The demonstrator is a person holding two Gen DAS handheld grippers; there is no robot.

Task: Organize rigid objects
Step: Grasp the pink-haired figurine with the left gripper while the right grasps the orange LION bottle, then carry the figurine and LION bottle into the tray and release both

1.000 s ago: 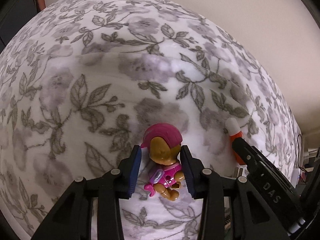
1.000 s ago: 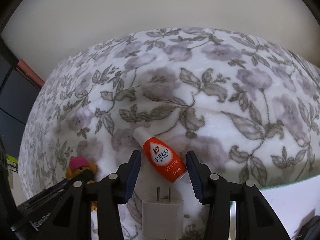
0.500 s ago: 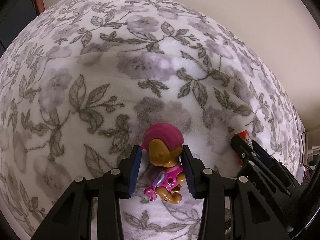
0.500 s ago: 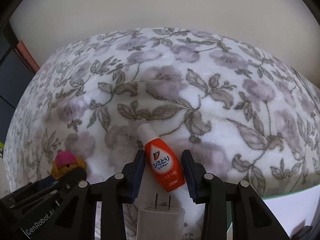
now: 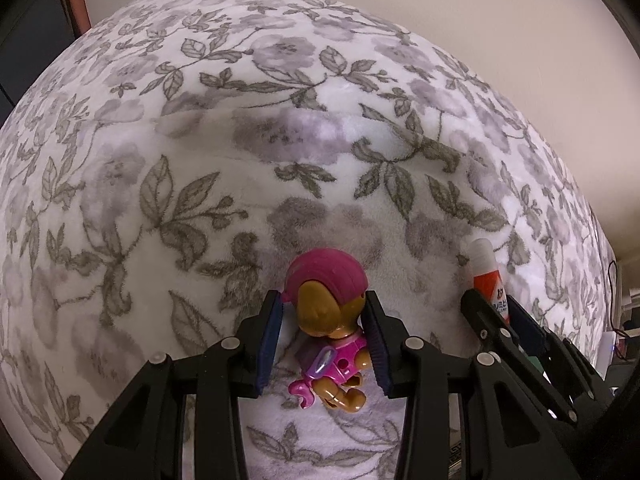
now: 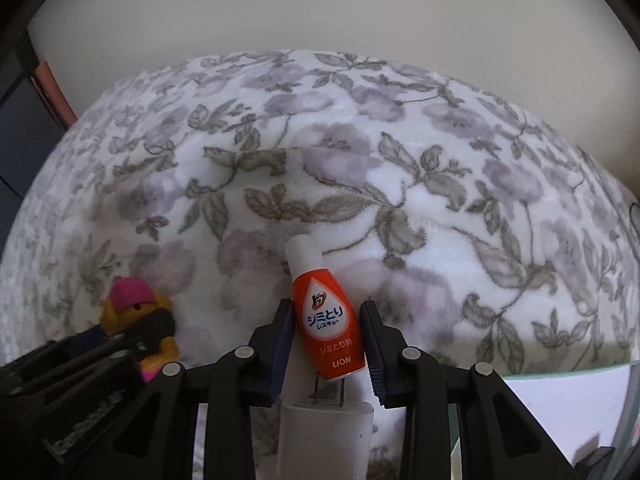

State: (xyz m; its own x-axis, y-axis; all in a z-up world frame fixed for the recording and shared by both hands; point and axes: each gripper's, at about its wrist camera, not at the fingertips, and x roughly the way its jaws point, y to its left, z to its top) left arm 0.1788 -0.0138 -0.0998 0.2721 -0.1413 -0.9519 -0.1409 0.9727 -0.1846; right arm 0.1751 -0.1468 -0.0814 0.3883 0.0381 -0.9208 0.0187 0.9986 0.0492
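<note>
Charger (image 6: 326, 436) bottom cut off by frame edge; toy figure (image 6: 136, 320) partly hidden behind left gripper (image 6: 120, 344).

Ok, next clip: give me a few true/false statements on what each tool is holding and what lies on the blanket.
1. The left tool has the toy dog figure between its fingers. True.
2. The right tool is around a blue bottle. False: the stain remover bottle is orange with a white cap.
3. A white plug adapter lies just below the bottle. True.
4. The items lie on bare wood. False: on a floral blanket.
</note>
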